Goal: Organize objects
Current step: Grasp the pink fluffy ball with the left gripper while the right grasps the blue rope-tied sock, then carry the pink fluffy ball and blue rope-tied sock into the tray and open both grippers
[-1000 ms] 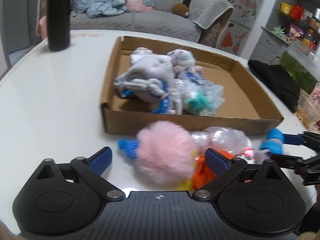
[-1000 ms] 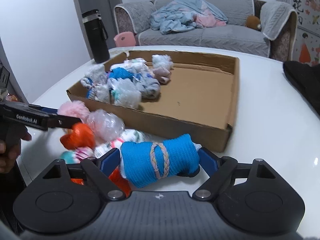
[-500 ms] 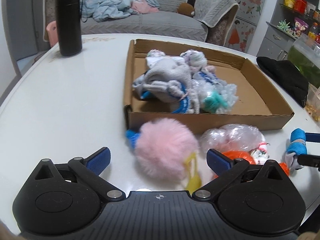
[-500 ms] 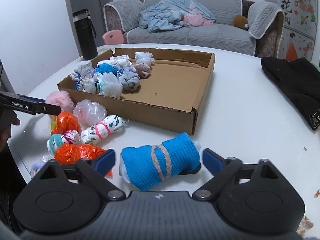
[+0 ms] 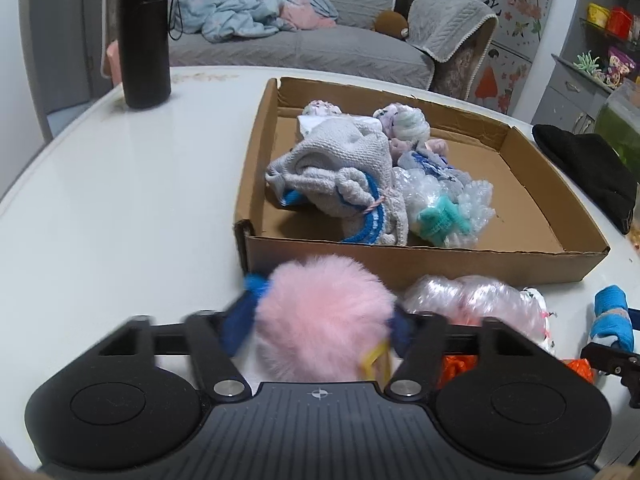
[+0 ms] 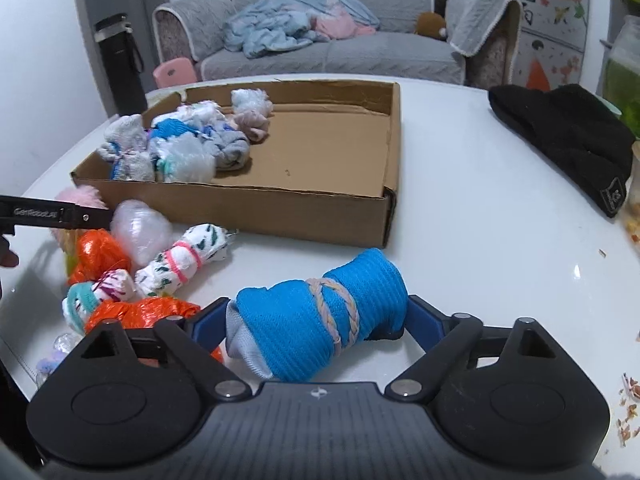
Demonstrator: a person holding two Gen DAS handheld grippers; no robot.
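The fluffy pink pompom (image 5: 324,316) lies on the white table (image 5: 120,208) before the shallow cardboard tray (image 5: 440,268); the left gripper (image 5: 320,326) has just closed on it. The right gripper (image 6: 318,318) has just closed around the blue rolled sock (image 6: 316,320). Compressible fur may slip out during lifting.

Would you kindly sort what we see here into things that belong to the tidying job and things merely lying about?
Job:
- cardboard box
- pink pompom between the closing left gripper pads
- blue rolled sock in the right gripper
- orange bags
- floral bundle

Lying about:
- black flask
- black beanie
- sofa
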